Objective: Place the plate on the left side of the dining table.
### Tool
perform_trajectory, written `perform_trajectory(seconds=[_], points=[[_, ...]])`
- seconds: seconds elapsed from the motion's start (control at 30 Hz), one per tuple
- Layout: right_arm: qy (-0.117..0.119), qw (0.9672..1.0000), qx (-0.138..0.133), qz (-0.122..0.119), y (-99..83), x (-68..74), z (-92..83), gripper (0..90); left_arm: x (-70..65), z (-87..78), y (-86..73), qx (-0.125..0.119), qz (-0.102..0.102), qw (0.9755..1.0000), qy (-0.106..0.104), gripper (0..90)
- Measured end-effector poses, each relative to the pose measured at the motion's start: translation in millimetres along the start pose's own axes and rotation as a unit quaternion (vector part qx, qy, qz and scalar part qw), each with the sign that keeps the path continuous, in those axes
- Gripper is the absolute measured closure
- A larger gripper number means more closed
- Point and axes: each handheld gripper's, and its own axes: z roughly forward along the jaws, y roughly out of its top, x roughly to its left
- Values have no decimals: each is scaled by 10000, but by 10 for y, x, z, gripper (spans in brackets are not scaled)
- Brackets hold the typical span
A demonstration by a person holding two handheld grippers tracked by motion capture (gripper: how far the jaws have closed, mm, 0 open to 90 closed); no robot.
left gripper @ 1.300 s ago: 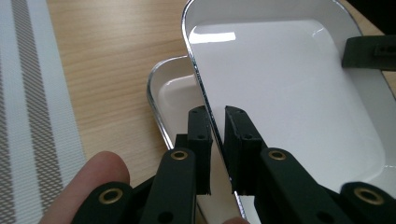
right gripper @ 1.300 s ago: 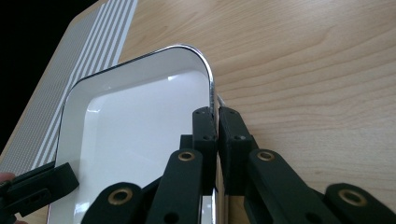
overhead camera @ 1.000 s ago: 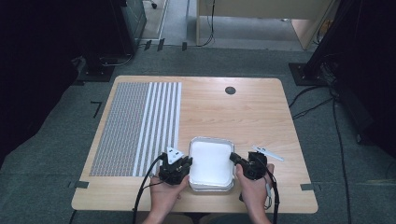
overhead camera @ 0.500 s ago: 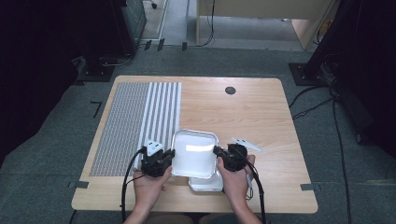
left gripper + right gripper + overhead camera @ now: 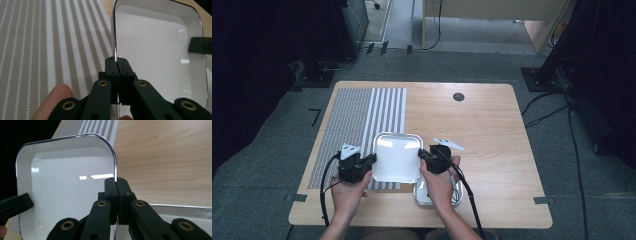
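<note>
A white square tray (image 5: 396, 156) with a dark rim is held above the table between both hands. My left gripper (image 5: 371, 159) is shut on the white tray's left rim (image 5: 115, 53). The right gripper (image 5: 422, 153) is shut on its opposite rim (image 5: 115, 173). In the left gripper view the far black jaw of the other gripper (image 5: 200, 44) shows at the tray's right side. A second white tray (image 5: 456, 192) lies flat on the table under my right hand, mostly hidden; its rim (image 5: 180, 207) shows in the right gripper view.
A grey and white striped mat (image 5: 357, 120) covers the table's left part, and the held tray hangs over its right edge. The wooden table (image 5: 482, 125) has a small dark round hole (image 5: 458, 96) near its far edge. Dark floor and cables surround the table.
Both grippers have carried the upper tray to the left and slightly away from the person. The tray beneath it has come into sight by the right hand.
</note>
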Motion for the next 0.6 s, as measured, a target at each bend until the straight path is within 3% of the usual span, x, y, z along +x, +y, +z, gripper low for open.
perform_trajectory(seconds=[0.3, 0.6], points=[[48, 9997, 164, -176, 14, 416, 330, 900, 457, -94, 50, 73, -146, 9997, 195, 896], [43, 9990, 326, -292, 80, 707, 599, 900, 786, -110, 116, 98, -182, 9992, 350, 893]])
